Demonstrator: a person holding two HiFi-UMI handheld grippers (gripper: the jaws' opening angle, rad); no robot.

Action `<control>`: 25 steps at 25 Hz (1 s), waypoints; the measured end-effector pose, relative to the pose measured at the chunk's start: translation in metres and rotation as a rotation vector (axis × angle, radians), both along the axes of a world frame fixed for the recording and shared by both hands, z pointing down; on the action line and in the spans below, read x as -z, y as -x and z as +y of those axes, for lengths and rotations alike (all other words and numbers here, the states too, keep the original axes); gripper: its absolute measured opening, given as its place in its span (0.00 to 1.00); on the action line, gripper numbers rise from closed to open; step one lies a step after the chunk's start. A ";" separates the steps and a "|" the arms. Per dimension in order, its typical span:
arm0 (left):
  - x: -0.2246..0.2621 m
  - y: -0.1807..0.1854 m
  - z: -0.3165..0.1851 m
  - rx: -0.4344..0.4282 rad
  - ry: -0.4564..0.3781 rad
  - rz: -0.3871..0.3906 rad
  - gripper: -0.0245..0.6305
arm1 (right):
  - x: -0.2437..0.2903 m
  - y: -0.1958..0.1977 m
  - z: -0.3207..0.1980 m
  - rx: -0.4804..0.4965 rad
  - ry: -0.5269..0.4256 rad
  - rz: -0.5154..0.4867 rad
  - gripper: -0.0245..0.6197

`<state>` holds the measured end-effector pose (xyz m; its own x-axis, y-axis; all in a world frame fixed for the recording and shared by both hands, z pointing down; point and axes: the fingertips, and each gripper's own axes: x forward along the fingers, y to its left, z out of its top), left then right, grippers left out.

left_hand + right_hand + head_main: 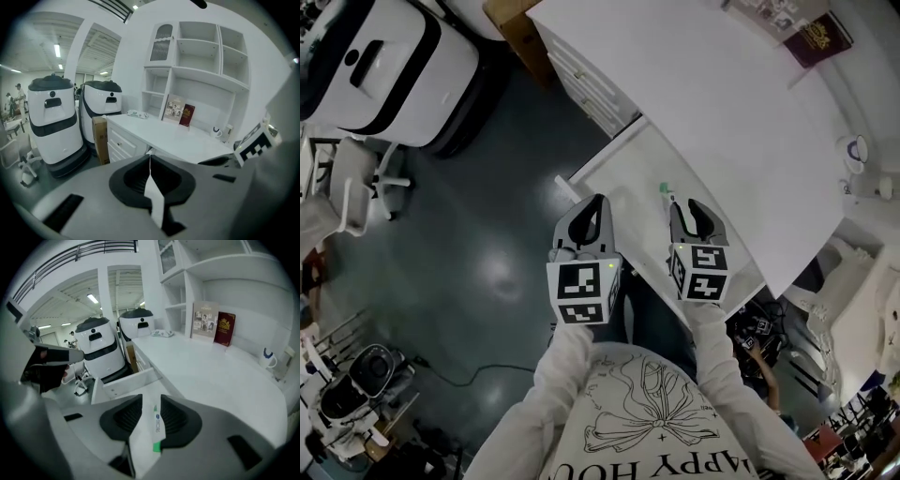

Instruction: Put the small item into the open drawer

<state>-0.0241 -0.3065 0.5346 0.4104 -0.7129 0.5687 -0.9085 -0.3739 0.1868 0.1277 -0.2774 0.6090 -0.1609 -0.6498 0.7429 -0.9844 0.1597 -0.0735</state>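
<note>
The small item is a white tube with a green cap [157, 427]. It lies on the white floor of the open drawer [619, 169], close under the desk edge, and shows in the head view as the tube [667, 192]. My right gripper [151, 401] hangs over it with its jaws apart. The tube runs along the right jaw, with a gap of drawer floor on its left. In the head view the right gripper [686, 208] is just right of the tube. My left gripper [598, 208] hovers over the drawer's left part, and the left gripper [150, 157] has its tips together, holding nothing.
The drawer's front panel [129, 380] juts out from the white desk [722, 103]. A red book [817, 37] and a mug [855, 148] stand at the desk's back. Two white-and-black machines [51, 126] and a cardboard box [99, 138] stand on the dark floor to the left.
</note>
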 end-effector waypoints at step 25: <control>0.177 0.000 -0.008 0.041 -0.362 0.077 0.05 | 0.217 -0.020 -0.020 -0.077 -0.458 0.007 0.14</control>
